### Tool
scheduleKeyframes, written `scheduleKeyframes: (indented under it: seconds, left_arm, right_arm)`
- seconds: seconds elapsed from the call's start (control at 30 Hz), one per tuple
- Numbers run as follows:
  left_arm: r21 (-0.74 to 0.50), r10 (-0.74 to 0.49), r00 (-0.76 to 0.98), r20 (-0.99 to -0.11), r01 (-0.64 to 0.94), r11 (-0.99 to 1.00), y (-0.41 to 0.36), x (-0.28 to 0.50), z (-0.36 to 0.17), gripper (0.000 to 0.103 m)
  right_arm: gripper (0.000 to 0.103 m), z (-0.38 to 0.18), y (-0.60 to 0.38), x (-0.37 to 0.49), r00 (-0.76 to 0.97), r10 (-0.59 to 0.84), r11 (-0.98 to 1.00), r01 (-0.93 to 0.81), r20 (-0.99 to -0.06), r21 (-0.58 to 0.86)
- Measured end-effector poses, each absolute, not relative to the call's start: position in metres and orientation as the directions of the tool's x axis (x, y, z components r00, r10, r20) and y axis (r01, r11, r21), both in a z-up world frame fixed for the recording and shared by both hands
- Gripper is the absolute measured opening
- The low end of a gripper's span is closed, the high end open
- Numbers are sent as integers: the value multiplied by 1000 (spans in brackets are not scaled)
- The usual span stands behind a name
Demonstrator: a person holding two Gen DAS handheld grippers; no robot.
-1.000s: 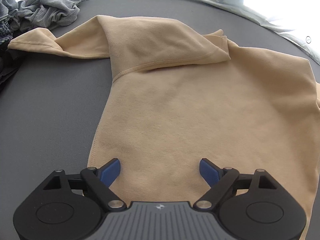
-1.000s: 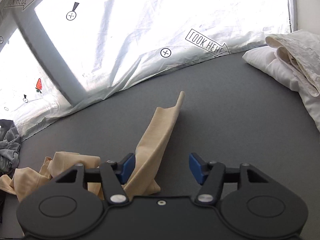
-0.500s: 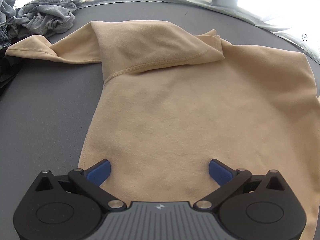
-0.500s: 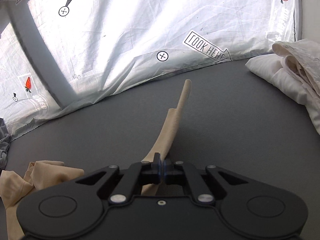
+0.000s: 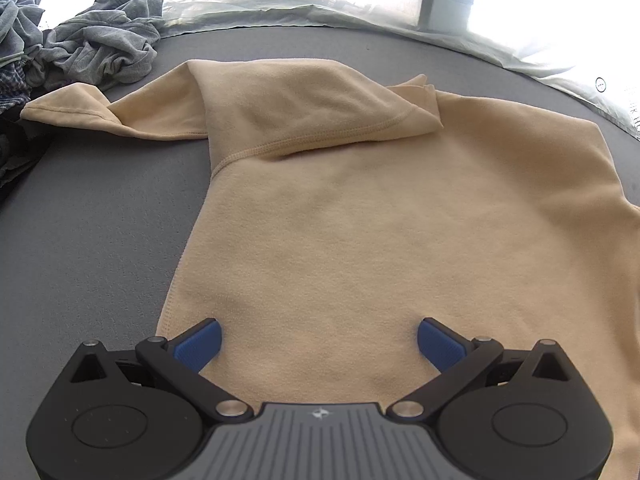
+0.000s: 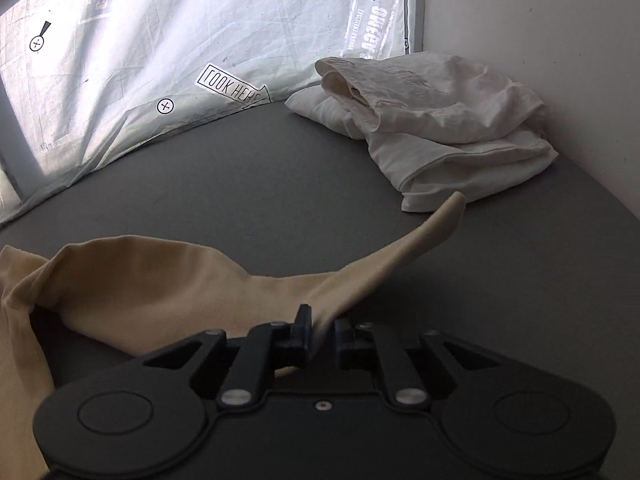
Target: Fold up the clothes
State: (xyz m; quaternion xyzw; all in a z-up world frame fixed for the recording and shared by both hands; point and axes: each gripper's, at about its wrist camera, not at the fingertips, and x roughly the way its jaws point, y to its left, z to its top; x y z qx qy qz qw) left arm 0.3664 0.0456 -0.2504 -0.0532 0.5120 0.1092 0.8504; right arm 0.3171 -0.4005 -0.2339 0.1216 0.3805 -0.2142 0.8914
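Two black handheld grippers are shown, each seen from its own wrist camera over a dark grey table (image 5: 88, 216).

The left gripper (image 5: 319, 340) is held with its blue-padded jaws spread fully wide, having just been opening, and nothing is gripped; the blue pads (image 5: 200, 343) are poised over the near hem area of a beige sweatshirt (image 5: 380, 220). The sweatshirt is laid flat on the table, with its upper part folded down over the body and one sleeve (image 5: 80, 114) stretched out toward the left. Beyond that sleeve, at the far left corner, a crumpled pile of grey clothes (image 5: 96, 50) is seen.

The right gripper (image 6: 322, 330) is nearly closed and is clamped on a strip of the same beige sweatshirt (image 6: 160, 280); its jaws have just eased slightly wider, yet the fabric is caught between them. The free end of the strip (image 6: 448, 212) is lifted off the table and points toward a folded white garment (image 6: 440, 120) lying near the far right corner. Behind the table, a white plastic sheet (image 6: 200, 20) printed with arrows and carrot marks is hung.
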Motion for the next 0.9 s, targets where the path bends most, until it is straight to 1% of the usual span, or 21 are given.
scheduleKeyframes:
  seconds: [0.03, 0.13, 0.27, 0.3, 0.47, 0.53, 0.57, 0.6, 0.67, 0.8, 0.9]
  left_arm:
    - [21, 131, 455, -881, -239, 971, 46, 366, -251, 103]
    - [21, 131, 459, -879, -236, 972, 47, 366, -251, 103]
    - [21, 130, 463, -877, -232, 973, 47, 366, -252, 103]
    - [21, 130, 466, -875, -230, 973, 47, 365, -252, 103]
    - [22, 131, 471, -873, -231, 973, 47, 364, -252, 103]
    - [22, 132, 472, -872, -231, 973, 47, 364, -252, 103]
    - [22, 132, 473, -871, -230, 973, 47, 364, -252, 103]
    - [22, 133, 474, -870, -231, 973, 47, 364, -252, 103]
    - [23, 134, 475, -870, -232, 972, 47, 363, -252, 103]
    - [24, 134, 475, -870, -231, 973, 48, 363, -252, 103]
    - [24, 133, 477, -869, -229, 973, 48, 363, -252, 103]
  right_arm:
    - [19, -235, -400, 313, 611, -297, 869, 491, -734, 58]
    - [27, -236, -398, 303, 592, -325, 838, 542, -737, 66]
    - [33, -222, -399, 304, 597, -402, 802, 596, -695, 48]
    - [35, -219, -400, 305, 602, -407, 802, 596, -687, 47]
    - [35, -206, -399, 310, 611, -484, 789, 614, -626, -12]
    - [40, -200, -398, 312, 613, -514, 783, 621, -600, -37]
    - [44, -199, -397, 313, 622, -510, 790, 612, -594, -39]
    - [45, -199, -398, 315, 637, -486, 807, 590, -598, -27]
    - [45, -202, -398, 320, 659, -435, 837, 547, -614, -6]
    - [45, -222, -392, 340, 634, -319, 882, 472, -705, 24]
    - [47, -237, -389, 355, 616, -274, 893, 449, -739, 43]
